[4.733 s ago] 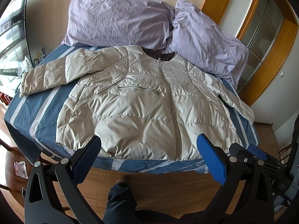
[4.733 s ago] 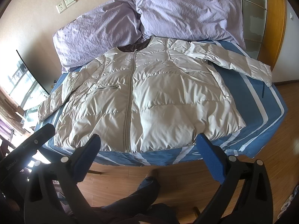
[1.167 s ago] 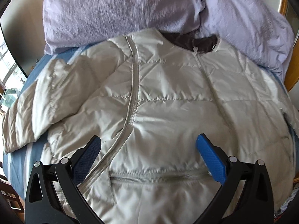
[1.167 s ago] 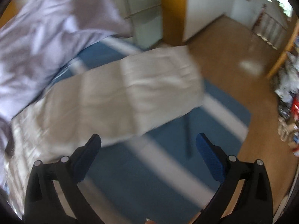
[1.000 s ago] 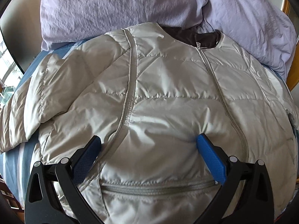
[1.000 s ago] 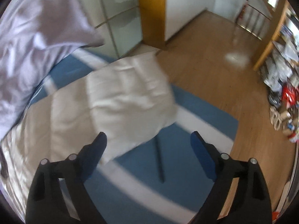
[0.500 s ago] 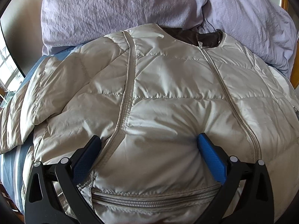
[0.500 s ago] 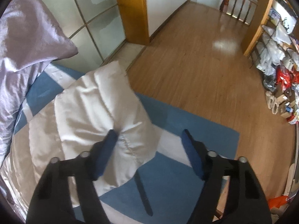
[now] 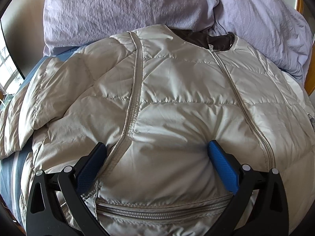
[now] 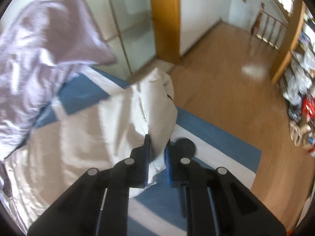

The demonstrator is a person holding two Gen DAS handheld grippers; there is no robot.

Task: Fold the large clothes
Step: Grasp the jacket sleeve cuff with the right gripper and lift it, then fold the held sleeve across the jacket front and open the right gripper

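On the bed (image 10: 226, 143) | right tongs (image 10: 157, 153) clamp jacket (image 9: 167, 102) sleeve (image 10: 155, 106) | left tongs (image 9: 157, 155) spread wide, pressing jacket

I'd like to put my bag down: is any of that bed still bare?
Little. The jacket covers the middle and two pillows crowd the head. Bare sheet shows at the corner beyond the sleeve held by the right gripper, and in a strip beside the other sleeve.

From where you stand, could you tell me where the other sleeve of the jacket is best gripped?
Grip the left sleeve near its cuff end, coming from the bed's outer edge: it lies flat and spread away from the jacket body, free to fold inward.
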